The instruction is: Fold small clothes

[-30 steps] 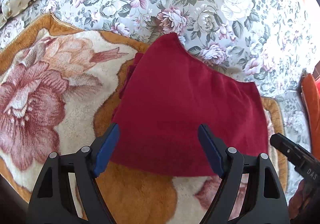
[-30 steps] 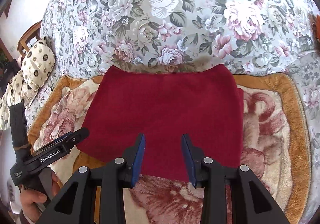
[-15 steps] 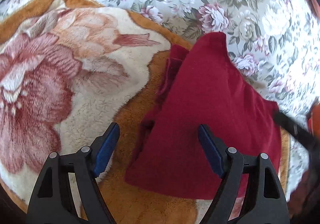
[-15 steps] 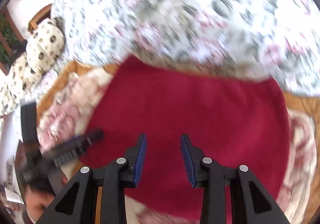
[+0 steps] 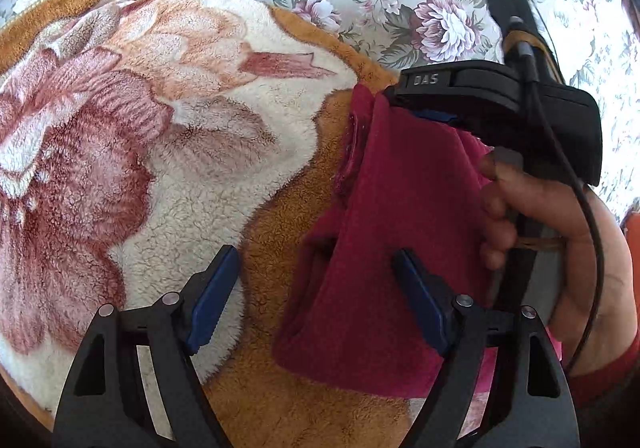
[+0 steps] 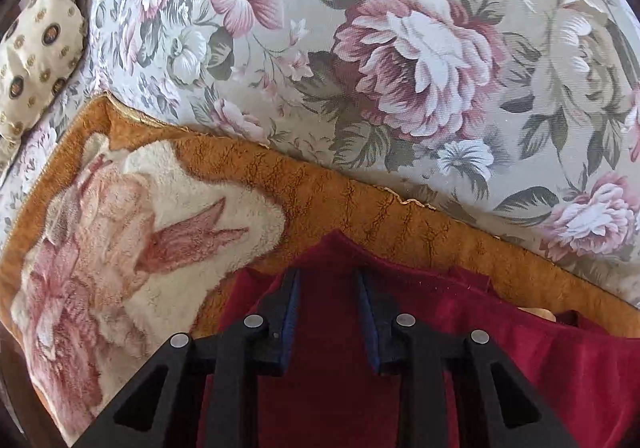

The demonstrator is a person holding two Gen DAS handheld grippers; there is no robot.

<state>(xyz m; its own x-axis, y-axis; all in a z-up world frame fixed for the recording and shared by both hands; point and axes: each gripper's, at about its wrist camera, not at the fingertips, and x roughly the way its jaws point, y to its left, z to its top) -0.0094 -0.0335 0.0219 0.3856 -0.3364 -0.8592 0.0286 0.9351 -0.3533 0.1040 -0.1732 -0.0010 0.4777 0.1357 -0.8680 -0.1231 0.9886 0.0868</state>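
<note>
My left gripper (image 5: 316,296) gapes wide over the red garment (image 5: 384,248); my right gripper (image 6: 326,312), half open, straddles its far corner, gripping nothing.

Bright daylight, sharp frames, heavy fisheye bend

Sun washes out the floral sheet (image 5: 616,60) at the upper right of the left wrist view; the plush blanket (image 6: 332,188) stays crisp, dark vignette rounds every corner, and soft shadow sits under the red cloth (image 5: 384,248).
</note>
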